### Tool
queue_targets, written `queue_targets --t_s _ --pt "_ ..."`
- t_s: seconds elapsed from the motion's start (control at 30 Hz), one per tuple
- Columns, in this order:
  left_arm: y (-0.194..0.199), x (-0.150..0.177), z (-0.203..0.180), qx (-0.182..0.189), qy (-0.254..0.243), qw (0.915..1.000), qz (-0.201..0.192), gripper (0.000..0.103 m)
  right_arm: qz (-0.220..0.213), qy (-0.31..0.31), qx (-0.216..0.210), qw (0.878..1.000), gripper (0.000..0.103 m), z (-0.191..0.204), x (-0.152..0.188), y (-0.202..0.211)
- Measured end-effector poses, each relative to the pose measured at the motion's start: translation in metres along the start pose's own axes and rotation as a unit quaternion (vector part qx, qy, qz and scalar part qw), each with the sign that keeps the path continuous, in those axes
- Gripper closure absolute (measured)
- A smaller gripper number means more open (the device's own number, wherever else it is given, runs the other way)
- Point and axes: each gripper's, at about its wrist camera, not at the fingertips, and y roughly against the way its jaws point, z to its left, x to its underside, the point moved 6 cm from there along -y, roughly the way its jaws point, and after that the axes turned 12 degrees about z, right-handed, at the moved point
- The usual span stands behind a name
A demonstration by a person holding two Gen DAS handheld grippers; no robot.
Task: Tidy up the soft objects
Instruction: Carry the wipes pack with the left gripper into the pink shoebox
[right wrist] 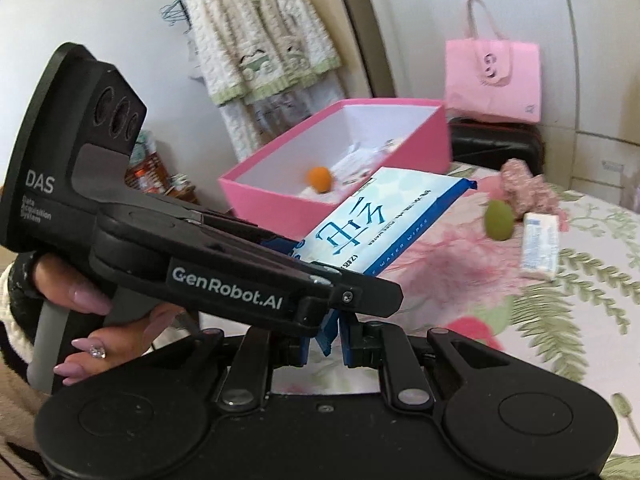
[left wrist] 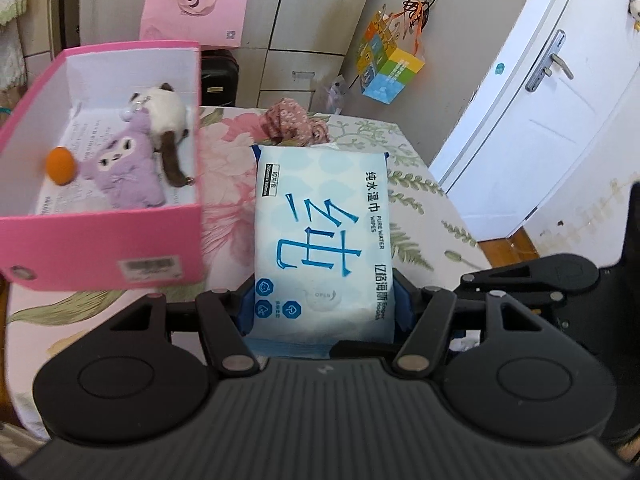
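Observation:
My left gripper (left wrist: 324, 312) is shut on a blue and white pack of wet wipes (left wrist: 322, 240) and holds it above the floral bed, right of the pink box (left wrist: 100, 240). The box holds a purple plush (left wrist: 120, 168), a white and brown plush cat (left wrist: 164, 116) and an orange ball (left wrist: 60, 165). In the right wrist view the left gripper's body (right wrist: 224, 276) carries the pack of wet wipes (right wrist: 372, 224) in front of the pink box (right wrist: 280, 196). My right gripper (right wrist: 334, 336) is shut and empty, low behind the left one.
On the bed lie a pink floral cloth bundle (right wrist: 524, 188), a green egg-shaped sponge (right wrist: 498, 218) and a small white tissue pack (right wrist: 540, 246). A pink bag (left wrist: 196, 4) sits behind on a black case. A white door (left wrist: 540, 120) stands at right.

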Motion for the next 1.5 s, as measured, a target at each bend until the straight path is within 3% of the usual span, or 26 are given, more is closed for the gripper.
queue_targets --t_s 0.43,0.8,1.17,1.3,1.5 --pt "0.070 0.025 0.037 -0.018 0.007 0.9998 0.011 0.041 0.031 0.041 -0.060 0.997 0.086 0.074 -0.016 -0.001" --pt "0.099 -0.011 0.096 -0.026 0.023 0.9985 -0.042 0.041 0.011 0.089 -0.049 0.995 0.086 0.101 -0.080 -0.026" --pt "0.072 -0.080 0.169 -0.031 0.068 0.9953 -0.062 0.041 0.000 0.100 -0.027 0.995 0.085 0.080 -0.157 -0.084" --pt "0.045 -0.108 0.192 -0.022 0.094 0.9939 -0.054 0.041 0.003 0.086 -0.016 0.996 0.085 0.055 -0.184 -0.106" --pt "0.007 -0.124 0.208 -0.016 0.108 0.9937 -0.025 0.041 0.017 0.081 -0.012 0.996 0.085 0.028 -0.193 -0.133"
